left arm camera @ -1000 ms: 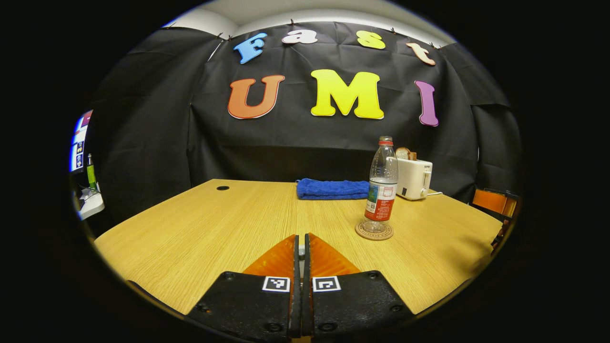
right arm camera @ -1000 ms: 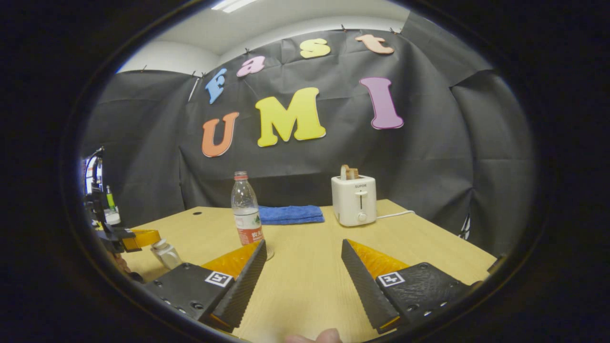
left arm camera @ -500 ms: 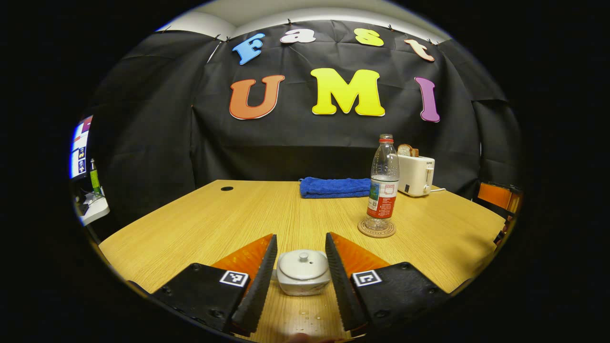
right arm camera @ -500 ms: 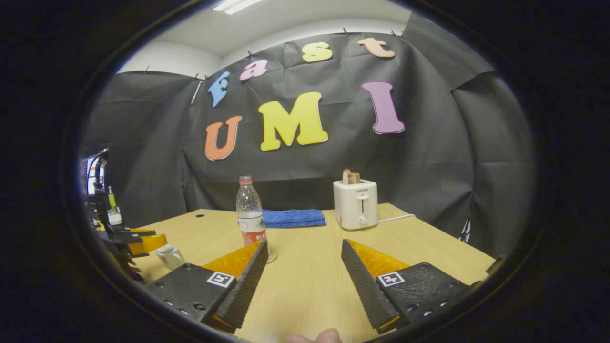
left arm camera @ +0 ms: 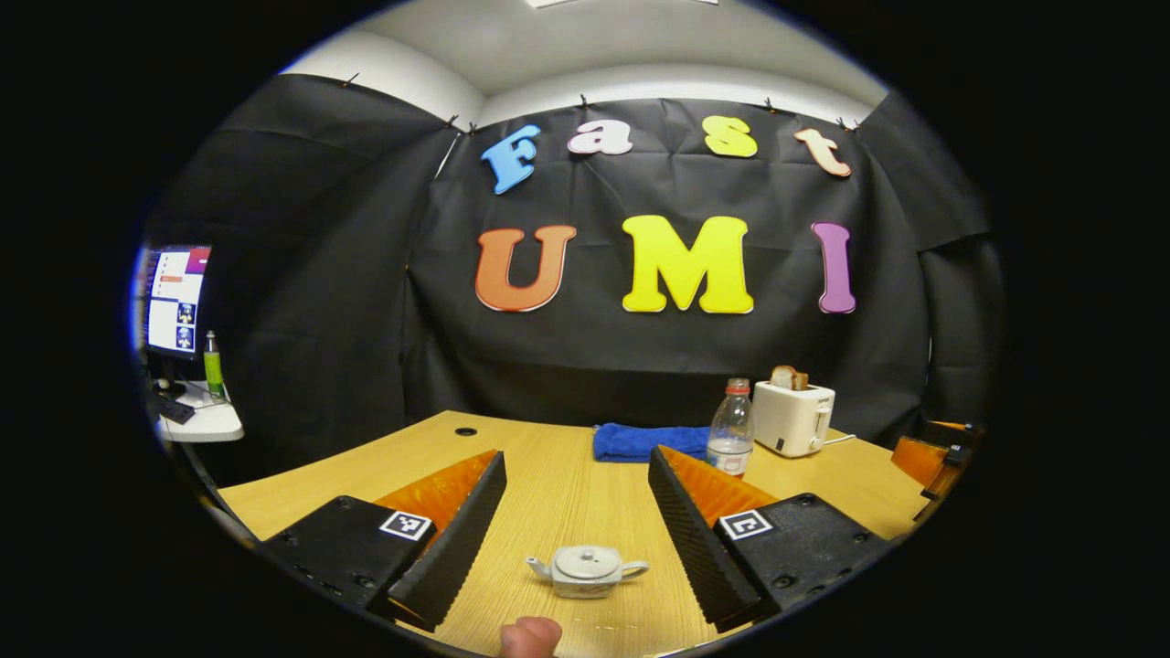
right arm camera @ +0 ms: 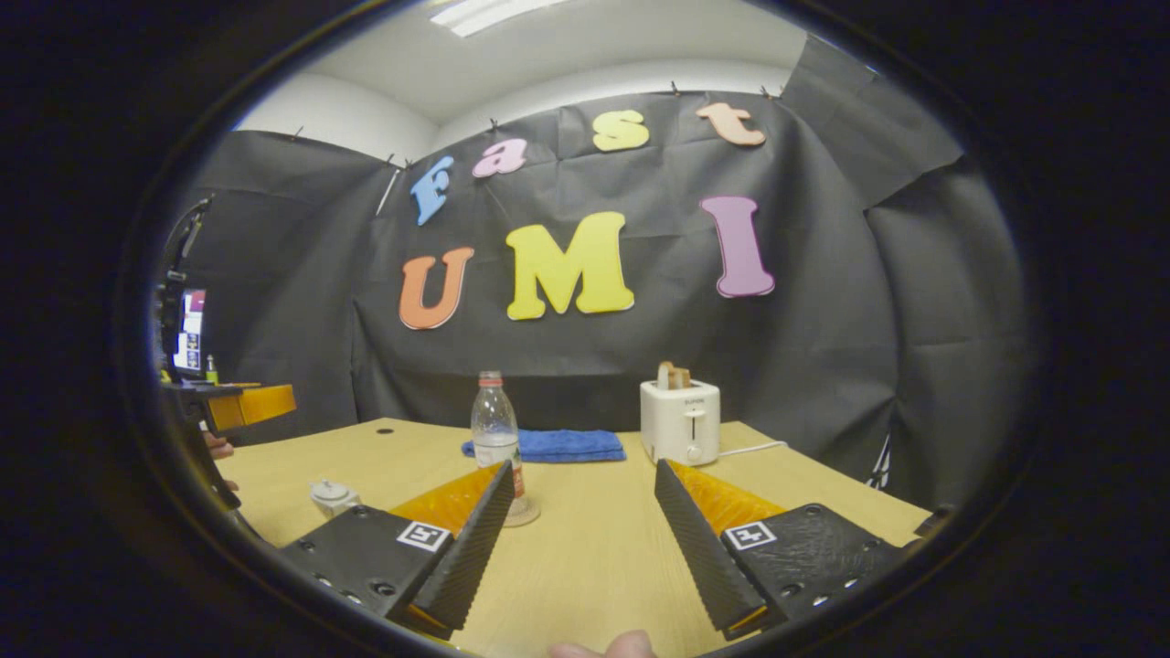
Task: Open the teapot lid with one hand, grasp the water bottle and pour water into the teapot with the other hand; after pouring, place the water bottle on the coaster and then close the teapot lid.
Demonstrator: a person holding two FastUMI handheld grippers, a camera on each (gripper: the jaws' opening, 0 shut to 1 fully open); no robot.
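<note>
A small white teapot [left arm camera: 585, 574] sits on the wooden table [left arm camera: 548, 484] with its lid [left arm camera: 585, 558] on. My left gripper [left arm camera: 576, 460] hovers above and behind the teapot, open, with nothing between its fingers. The clear water bottle [right arm camera: 496, 431], red-capped, stands upright on a round coaster [right arm camera: 528, 515] just beyond the left fingertip of my right gripper [right arm camera: 582, 468]. That gripper is open and empty, low over the table. In the right gripper view the teapot [right arm camera: 334, 497] sits at the left, with the left gripper [right arm camera: 245, 405] raised above it. The bottle [left arm camera: 731, 428] also rises behind my left gripper's right finger.
A folded blue towel [right arm camera: 567, 445] lies at the back of the table. Beside it stands a white toaster [right arm camera: 679, 420] with bread in it, its cord trailing right. A side desk with a monitor [left arm camera: 174, 297] stands at the far left. A person's fingertip [left arm camera: 530, 636] shows at the bottom.
My left gripper went from shut to open, then rose and drew back from the teapot, whose lid stays on. The right gripper lifted slightly and stayed open.
</note>
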